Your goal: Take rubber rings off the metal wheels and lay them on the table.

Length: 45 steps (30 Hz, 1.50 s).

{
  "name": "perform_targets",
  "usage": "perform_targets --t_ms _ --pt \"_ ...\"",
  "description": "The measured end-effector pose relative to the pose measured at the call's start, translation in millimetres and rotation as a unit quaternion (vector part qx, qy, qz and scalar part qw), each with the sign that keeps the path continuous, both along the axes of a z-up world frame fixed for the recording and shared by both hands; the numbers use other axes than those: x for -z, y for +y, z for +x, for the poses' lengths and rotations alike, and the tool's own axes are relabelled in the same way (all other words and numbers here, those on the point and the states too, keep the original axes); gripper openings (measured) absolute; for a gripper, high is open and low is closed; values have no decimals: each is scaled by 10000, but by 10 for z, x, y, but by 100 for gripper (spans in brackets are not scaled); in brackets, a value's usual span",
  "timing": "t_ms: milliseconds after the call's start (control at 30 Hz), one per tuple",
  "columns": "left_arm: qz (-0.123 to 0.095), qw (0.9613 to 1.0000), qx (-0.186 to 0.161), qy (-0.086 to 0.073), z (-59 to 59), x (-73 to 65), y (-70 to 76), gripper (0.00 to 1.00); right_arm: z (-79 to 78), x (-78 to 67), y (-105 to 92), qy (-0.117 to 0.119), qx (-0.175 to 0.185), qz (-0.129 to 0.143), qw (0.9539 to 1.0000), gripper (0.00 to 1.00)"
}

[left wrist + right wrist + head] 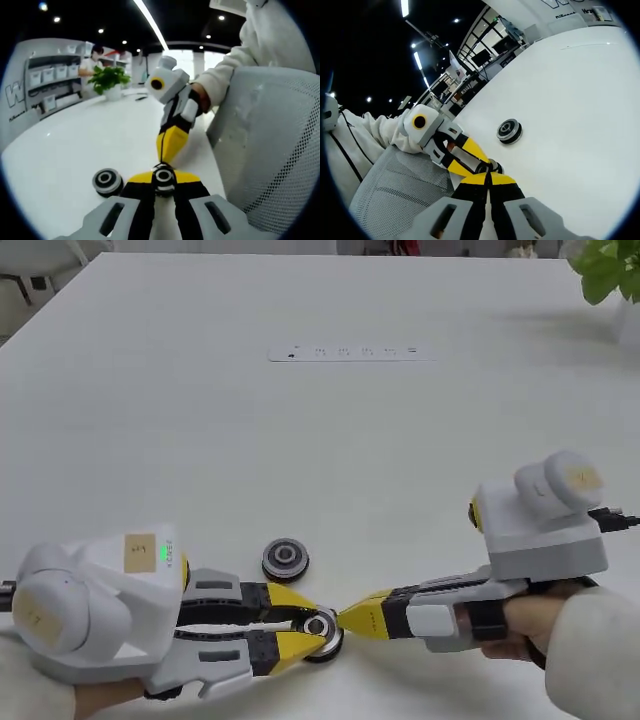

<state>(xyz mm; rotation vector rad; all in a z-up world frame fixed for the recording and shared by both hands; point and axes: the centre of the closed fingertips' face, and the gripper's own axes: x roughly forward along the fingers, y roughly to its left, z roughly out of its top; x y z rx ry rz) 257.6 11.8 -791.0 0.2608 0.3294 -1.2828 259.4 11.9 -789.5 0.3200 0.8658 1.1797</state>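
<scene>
Now my left jaws pinch a wheel [320, 625]; my right jaws, pressed together, touch it; second wheel [285, 558] nearby.

Loose wheel: small silver metal wheel [285, 558] [106, 180] [509, 130] with a black rubber ring [266, 560] around its rim, lying flat on the white tabletop [400, 460].
Gripped wheel: second metal wheel [320, 625] [163, 176] of the same kind, just beside the first but apart, pinched between the left claw's [318, 626] yellow tips.
Contact: right claw's [345, 618] closed tips meet its rim.
</scene>
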Motion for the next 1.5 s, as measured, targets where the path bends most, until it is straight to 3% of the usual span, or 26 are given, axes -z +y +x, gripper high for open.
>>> perform_targets --t_ms 533,1100,1400,1500 --pt "-15 10000 6 15 -1 3 -4 15 -12 -18 15 -137 -159 13 9998 0" --pt "35 10000 61 47 -12 3 -17 14 -6 -13 -2 -517 -456 -412 9968 0" --pt "27 10000 60 55 -17 3 -19 14 -45 -62 57 -501 -594 -299 9965 0" --pt "8 10000 46 62 -18 3 -18 14 -56 -62 71 -593 -674 -342 9954 0"
